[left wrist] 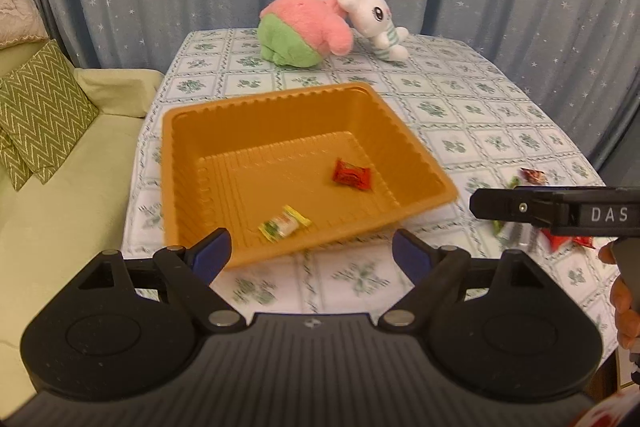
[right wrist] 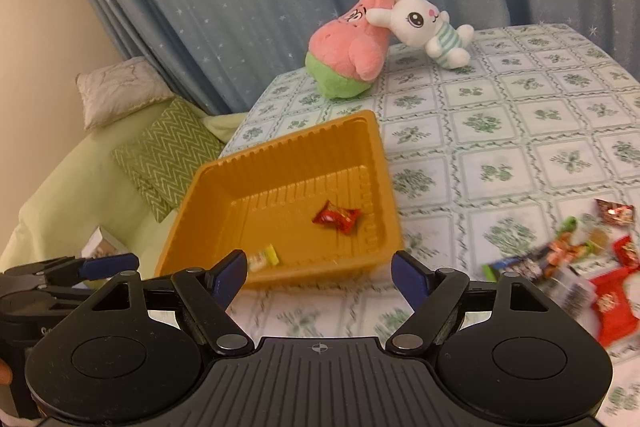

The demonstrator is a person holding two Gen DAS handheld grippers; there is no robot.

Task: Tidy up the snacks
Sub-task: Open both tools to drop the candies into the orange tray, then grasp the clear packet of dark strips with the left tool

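An orange plastic tray [left wrist: 180, 131] [right wrist: 280, 151] lies on the patterned tablecloth. Inside it are a red wrapped candy [left wrist: 352, 174] [right wrist: 337, 218] and a yellow-green wrapped candy [left wrist: 284, 223] [right wrist: 264, 259]. My left gripper [left wrist: 312, 251] hangs open just in front of the tray's near edge, with nothing between its fingers. My right gripper [right wrist: 318, 273] is open too, at the tray's near right corner, and holds nothing. A pile of loose wrapped snacks [right wrist: 576, 259] [left wrist: 532, 175] lies on the cloth to the right of the tray.
A pink and green plush [left wrist: 308, 23] [right wrist: 348, 55] and a white rabbit plush [left wrist: 380, 23] [right wrist: 428, 23] sit at the table's far side. A green sofa with zigzag cushions [left wrist: 44, 115] [right wrist: 168, 151] borders the table on the left. A blue starred curtain hangs behind.
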